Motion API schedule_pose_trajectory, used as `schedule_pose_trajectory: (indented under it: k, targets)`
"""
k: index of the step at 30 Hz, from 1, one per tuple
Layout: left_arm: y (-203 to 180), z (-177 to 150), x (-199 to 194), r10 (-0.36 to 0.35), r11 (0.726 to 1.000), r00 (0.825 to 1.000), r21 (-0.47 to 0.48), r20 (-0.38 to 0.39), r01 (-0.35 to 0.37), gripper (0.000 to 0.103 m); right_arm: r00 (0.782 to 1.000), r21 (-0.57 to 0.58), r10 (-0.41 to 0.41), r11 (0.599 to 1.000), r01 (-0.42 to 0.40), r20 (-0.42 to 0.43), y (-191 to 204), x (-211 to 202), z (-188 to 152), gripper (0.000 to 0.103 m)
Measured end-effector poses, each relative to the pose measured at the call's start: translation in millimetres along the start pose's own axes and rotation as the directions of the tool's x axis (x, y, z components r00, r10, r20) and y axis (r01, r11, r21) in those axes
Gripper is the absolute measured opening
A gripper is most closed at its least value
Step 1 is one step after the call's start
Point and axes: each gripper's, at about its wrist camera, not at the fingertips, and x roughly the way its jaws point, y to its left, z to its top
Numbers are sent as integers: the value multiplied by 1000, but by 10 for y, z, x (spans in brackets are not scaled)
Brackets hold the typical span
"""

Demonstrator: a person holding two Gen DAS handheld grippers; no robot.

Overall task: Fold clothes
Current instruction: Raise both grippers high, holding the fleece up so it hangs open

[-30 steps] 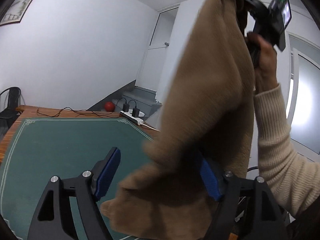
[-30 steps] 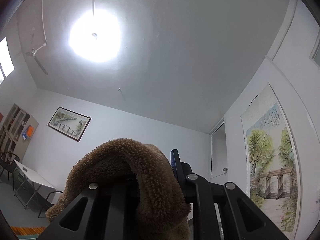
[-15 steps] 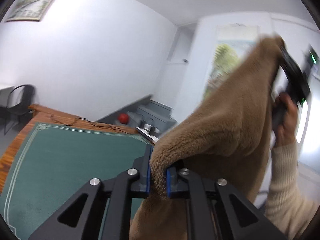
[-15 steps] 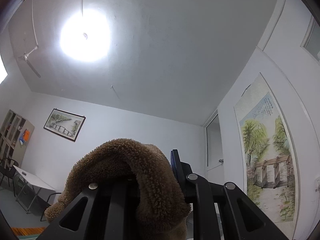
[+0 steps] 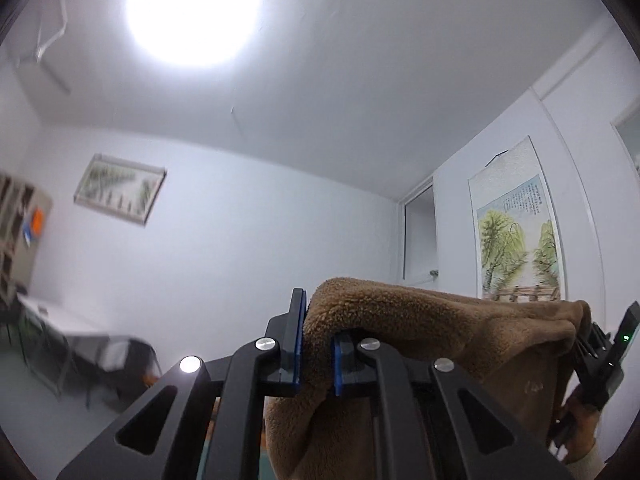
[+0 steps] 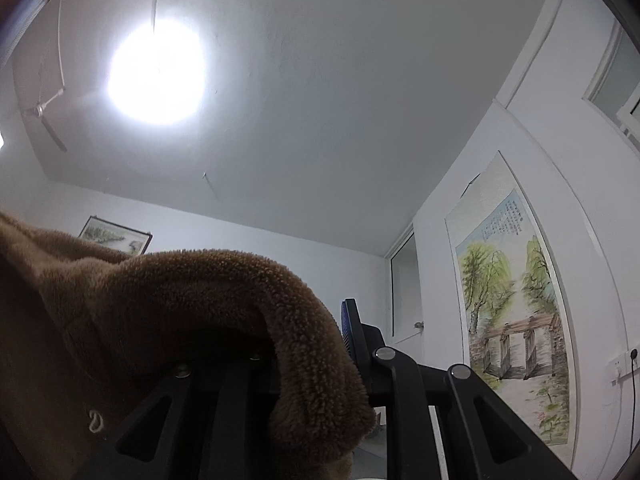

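Note:
A brown fleece garment [image 5: 420, 320] hangs in the air, stretched between both grippers. My left gripper [image 5: 316, 344] is shut on one top edge of it, the cloth pinched between the blue pads. The right gripper shows at the far right of the left wrist view [image 5: 592, 352], holding the other end. In the right wrist view the garment [image 6: 192, 304] drapes over my right gripper [image 6: 316, 344], which is shut on it; its left finger is hidden under the fleece. Both cameras point up toward the ceiling.
A ceiling light [image 5: 192, 8] glares overhead. A scroll painting [image 6: 516, 312] hangs on the right wall beside a doorway [image 6: 404, 292]. A framed picture [image 5: 120, 188] is on the far wall. A white table with chairs [image 5: 80, 344] stands at lower left.
My left gripper closed on the garment's lower edge and rose, tilting up to the right gripper's height. The green table dropped out of view. The right gripper stayed shut on the garment.

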Motion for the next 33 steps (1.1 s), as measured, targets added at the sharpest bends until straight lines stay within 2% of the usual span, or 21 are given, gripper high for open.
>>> schedule_pose_trajectory:
  k: [4, 10, 15, 23, 26, 28, 33]
  targets:
    - [-48, 178, -41, 7, 1000, 999, 26, 31, -8, 14, 1000, -17, 3, 1000, -2, 26, -2, -19, 53, 19]
    - [-8, 33, -168, 19, 999, 1000, 40, 0, -19, 15, 1000, -5, 22, 1000, -22, 20, 14, -50, -5, 19]
    - [90, -89, -308, 30, 999, 999, 15, -13, -30, 15, 999, -4, 33, 999, -33, 38, 68, -137, 4, 19]
    - [170, 78, -552, 73, 996, 995, 44, 64, -76, 19, 996, -12, 62, 998, -62, 62, 145, -286, 114, 19]
    - [163, 163, -595, 62, 997, 995, 33, 74, -65, 19, 995, 8, 75, 997, -76, 70, 105, -330, 186, 19]
    - [124, 196, -566, 25, 1000, 998, 14, 62, -26, 19, 995, 41, 79, 996, -82, 57, 9, -293, 243, 19]
    - [-50, 225, -534, -45, 999, 997, 27, 55, 43, 19, 998, 85, 29, 996, -33, 57, -220, -316, 359, 19]
